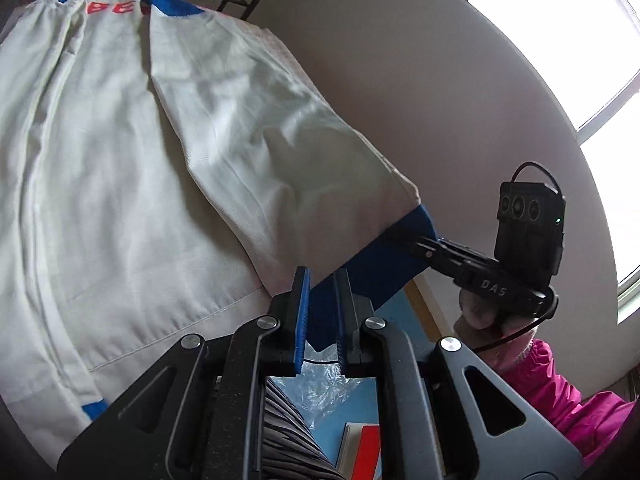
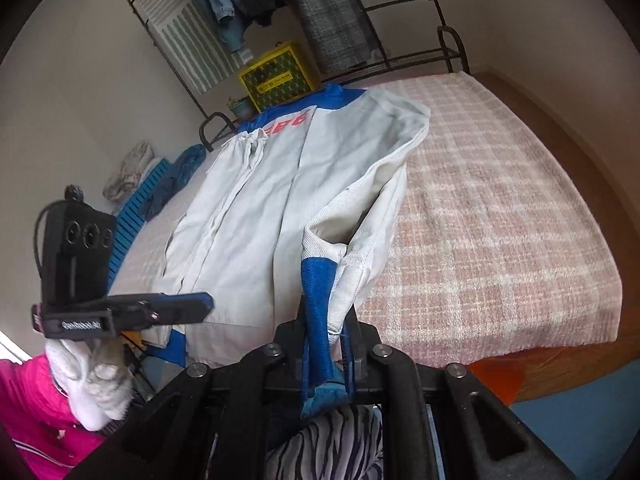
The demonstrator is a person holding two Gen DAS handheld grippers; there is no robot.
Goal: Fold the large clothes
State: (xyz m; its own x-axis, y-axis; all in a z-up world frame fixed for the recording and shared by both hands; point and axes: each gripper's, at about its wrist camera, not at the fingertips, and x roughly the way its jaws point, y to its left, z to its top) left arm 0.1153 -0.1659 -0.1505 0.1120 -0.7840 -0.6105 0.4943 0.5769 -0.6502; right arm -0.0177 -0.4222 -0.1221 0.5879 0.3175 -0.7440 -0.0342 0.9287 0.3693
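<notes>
A white jacket (image 2: 256, 208) with blue trim and red letters lies spread on a bed with a pink plaid cover (image 2: 500, 216). My right gripper (image 2: 326, 336) is shut on the blue cuff (image 2: 316, 296) of one sleeve and holds it lifted above the bed's near edge. In the left wrist view the same sleeve (image 1: 248, 140) rises toward the blue cuff (image 1: 384, 264), pinched by the right gripper (image 1: 404, 240). My left gripper (image 1: 322, 312) is open, its blue pads on either side of the cuff edge. The left gripper also shows in the right wrist view (image 2: 200, 304).
A black metal rack (image 2: 400, 20) with hanging clothes and a yellow box (image 2: 278, 76) stands behind the bed. A blue slatted crate (image 2: 132, 208) with cloths lies at the left. A bright window (image 1: 560, 40) is at the right. The person's pink sleeve (image 1: 560, 400) is near.
</notes>
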